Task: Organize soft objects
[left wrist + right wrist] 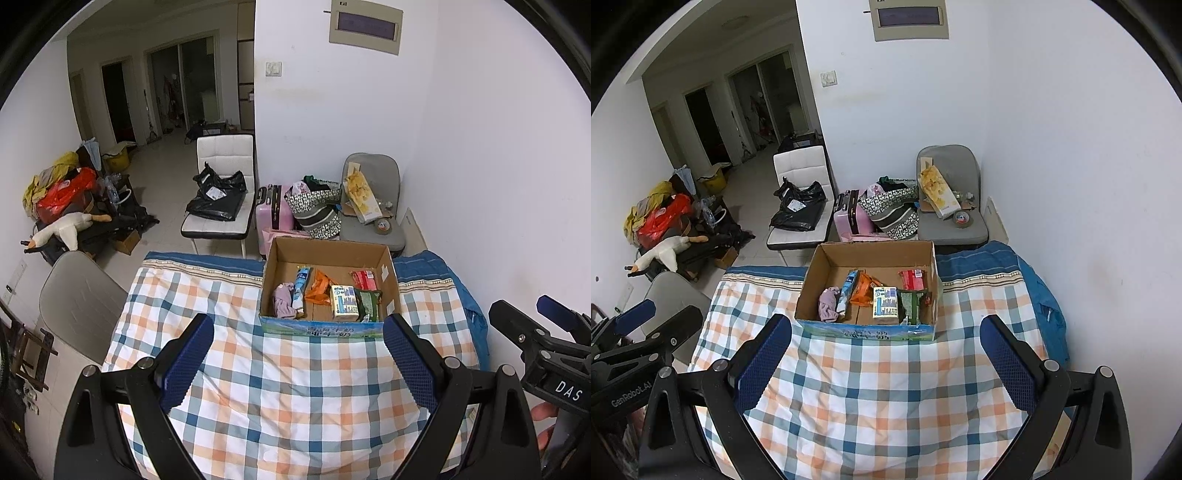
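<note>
An open cardboard box [392, 273] [812, 280] stands at the far side of the checked quilt [280, 387] [886, 387]. In it lie a purple cloth [282, 301] [829, 302], a blue-white packet [300, 288] [846, 291], an orange packet [318, 288] [863, 290], a tissue pack [344, 302] [885, 302], a green packet [369, 304] [913, 303] and a red packet [364, 278] [911, 278]. My left gripper [297, 336] is open and empty above the quilt, short of the box. My right gripper [886, 334] is open and empty too; it shows at the right of the left wrist view [532, 314].
A white chair with a black bag [218, 195] [799, 206], a pink suitcase [271, 210] [849, 214], a patterned bag [317, 210] [894, 214] and a grey chair [373, 206] [951, 206] stand behind the table. A clutter pile [70, 206] is at left. A wall is at right.
</note>
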`<state>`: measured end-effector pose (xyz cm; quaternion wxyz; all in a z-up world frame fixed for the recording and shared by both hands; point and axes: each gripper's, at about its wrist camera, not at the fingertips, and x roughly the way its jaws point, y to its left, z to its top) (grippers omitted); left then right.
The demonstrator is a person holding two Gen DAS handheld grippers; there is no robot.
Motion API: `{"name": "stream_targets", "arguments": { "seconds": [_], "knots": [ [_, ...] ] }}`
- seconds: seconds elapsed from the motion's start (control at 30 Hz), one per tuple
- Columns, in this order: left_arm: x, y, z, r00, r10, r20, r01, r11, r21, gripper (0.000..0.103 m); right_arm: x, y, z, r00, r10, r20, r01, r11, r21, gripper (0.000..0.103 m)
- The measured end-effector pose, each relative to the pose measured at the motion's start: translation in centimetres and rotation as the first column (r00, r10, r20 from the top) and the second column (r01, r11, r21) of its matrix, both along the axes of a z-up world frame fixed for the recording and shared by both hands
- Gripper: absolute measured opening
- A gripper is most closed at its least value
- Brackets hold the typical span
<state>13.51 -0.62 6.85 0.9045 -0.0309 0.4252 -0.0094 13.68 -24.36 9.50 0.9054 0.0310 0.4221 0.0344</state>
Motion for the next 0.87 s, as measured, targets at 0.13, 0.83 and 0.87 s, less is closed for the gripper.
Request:
{"name": "stream_targets", "arguments": {
  "seconds": [0.13, 0.83, 0.87],
  "knots": [
    [0.3, -0.3, -0.6, 1.0, 0.005, -0.018, -0.006, 1.0, -0.005, 0.094, -0.2, -0.1, -0.4, 1.0, -0.004, -0.012, 0.004, 1.0, 0.0, 0.103],
    [-0.5, 0.1, -1.2, 1.0, 0.026, -0.008, -0.026, 1.0, -0.004, 0.103, -0.2, -0.1, -1.1, 1.0, -0.009, -0.026, 0.009, 1.0, -0.004, 0.103],
    [-0.4, 0.2, -1.3, 1.0, 0.026, -0.008, -0.026, 1.0, -0.005, 0.103, -0.2, -0.1, -1.1, 1.0, -0.008, -0.026, 0.008, 1.0, -0.003, 0.103]
  ]
}}
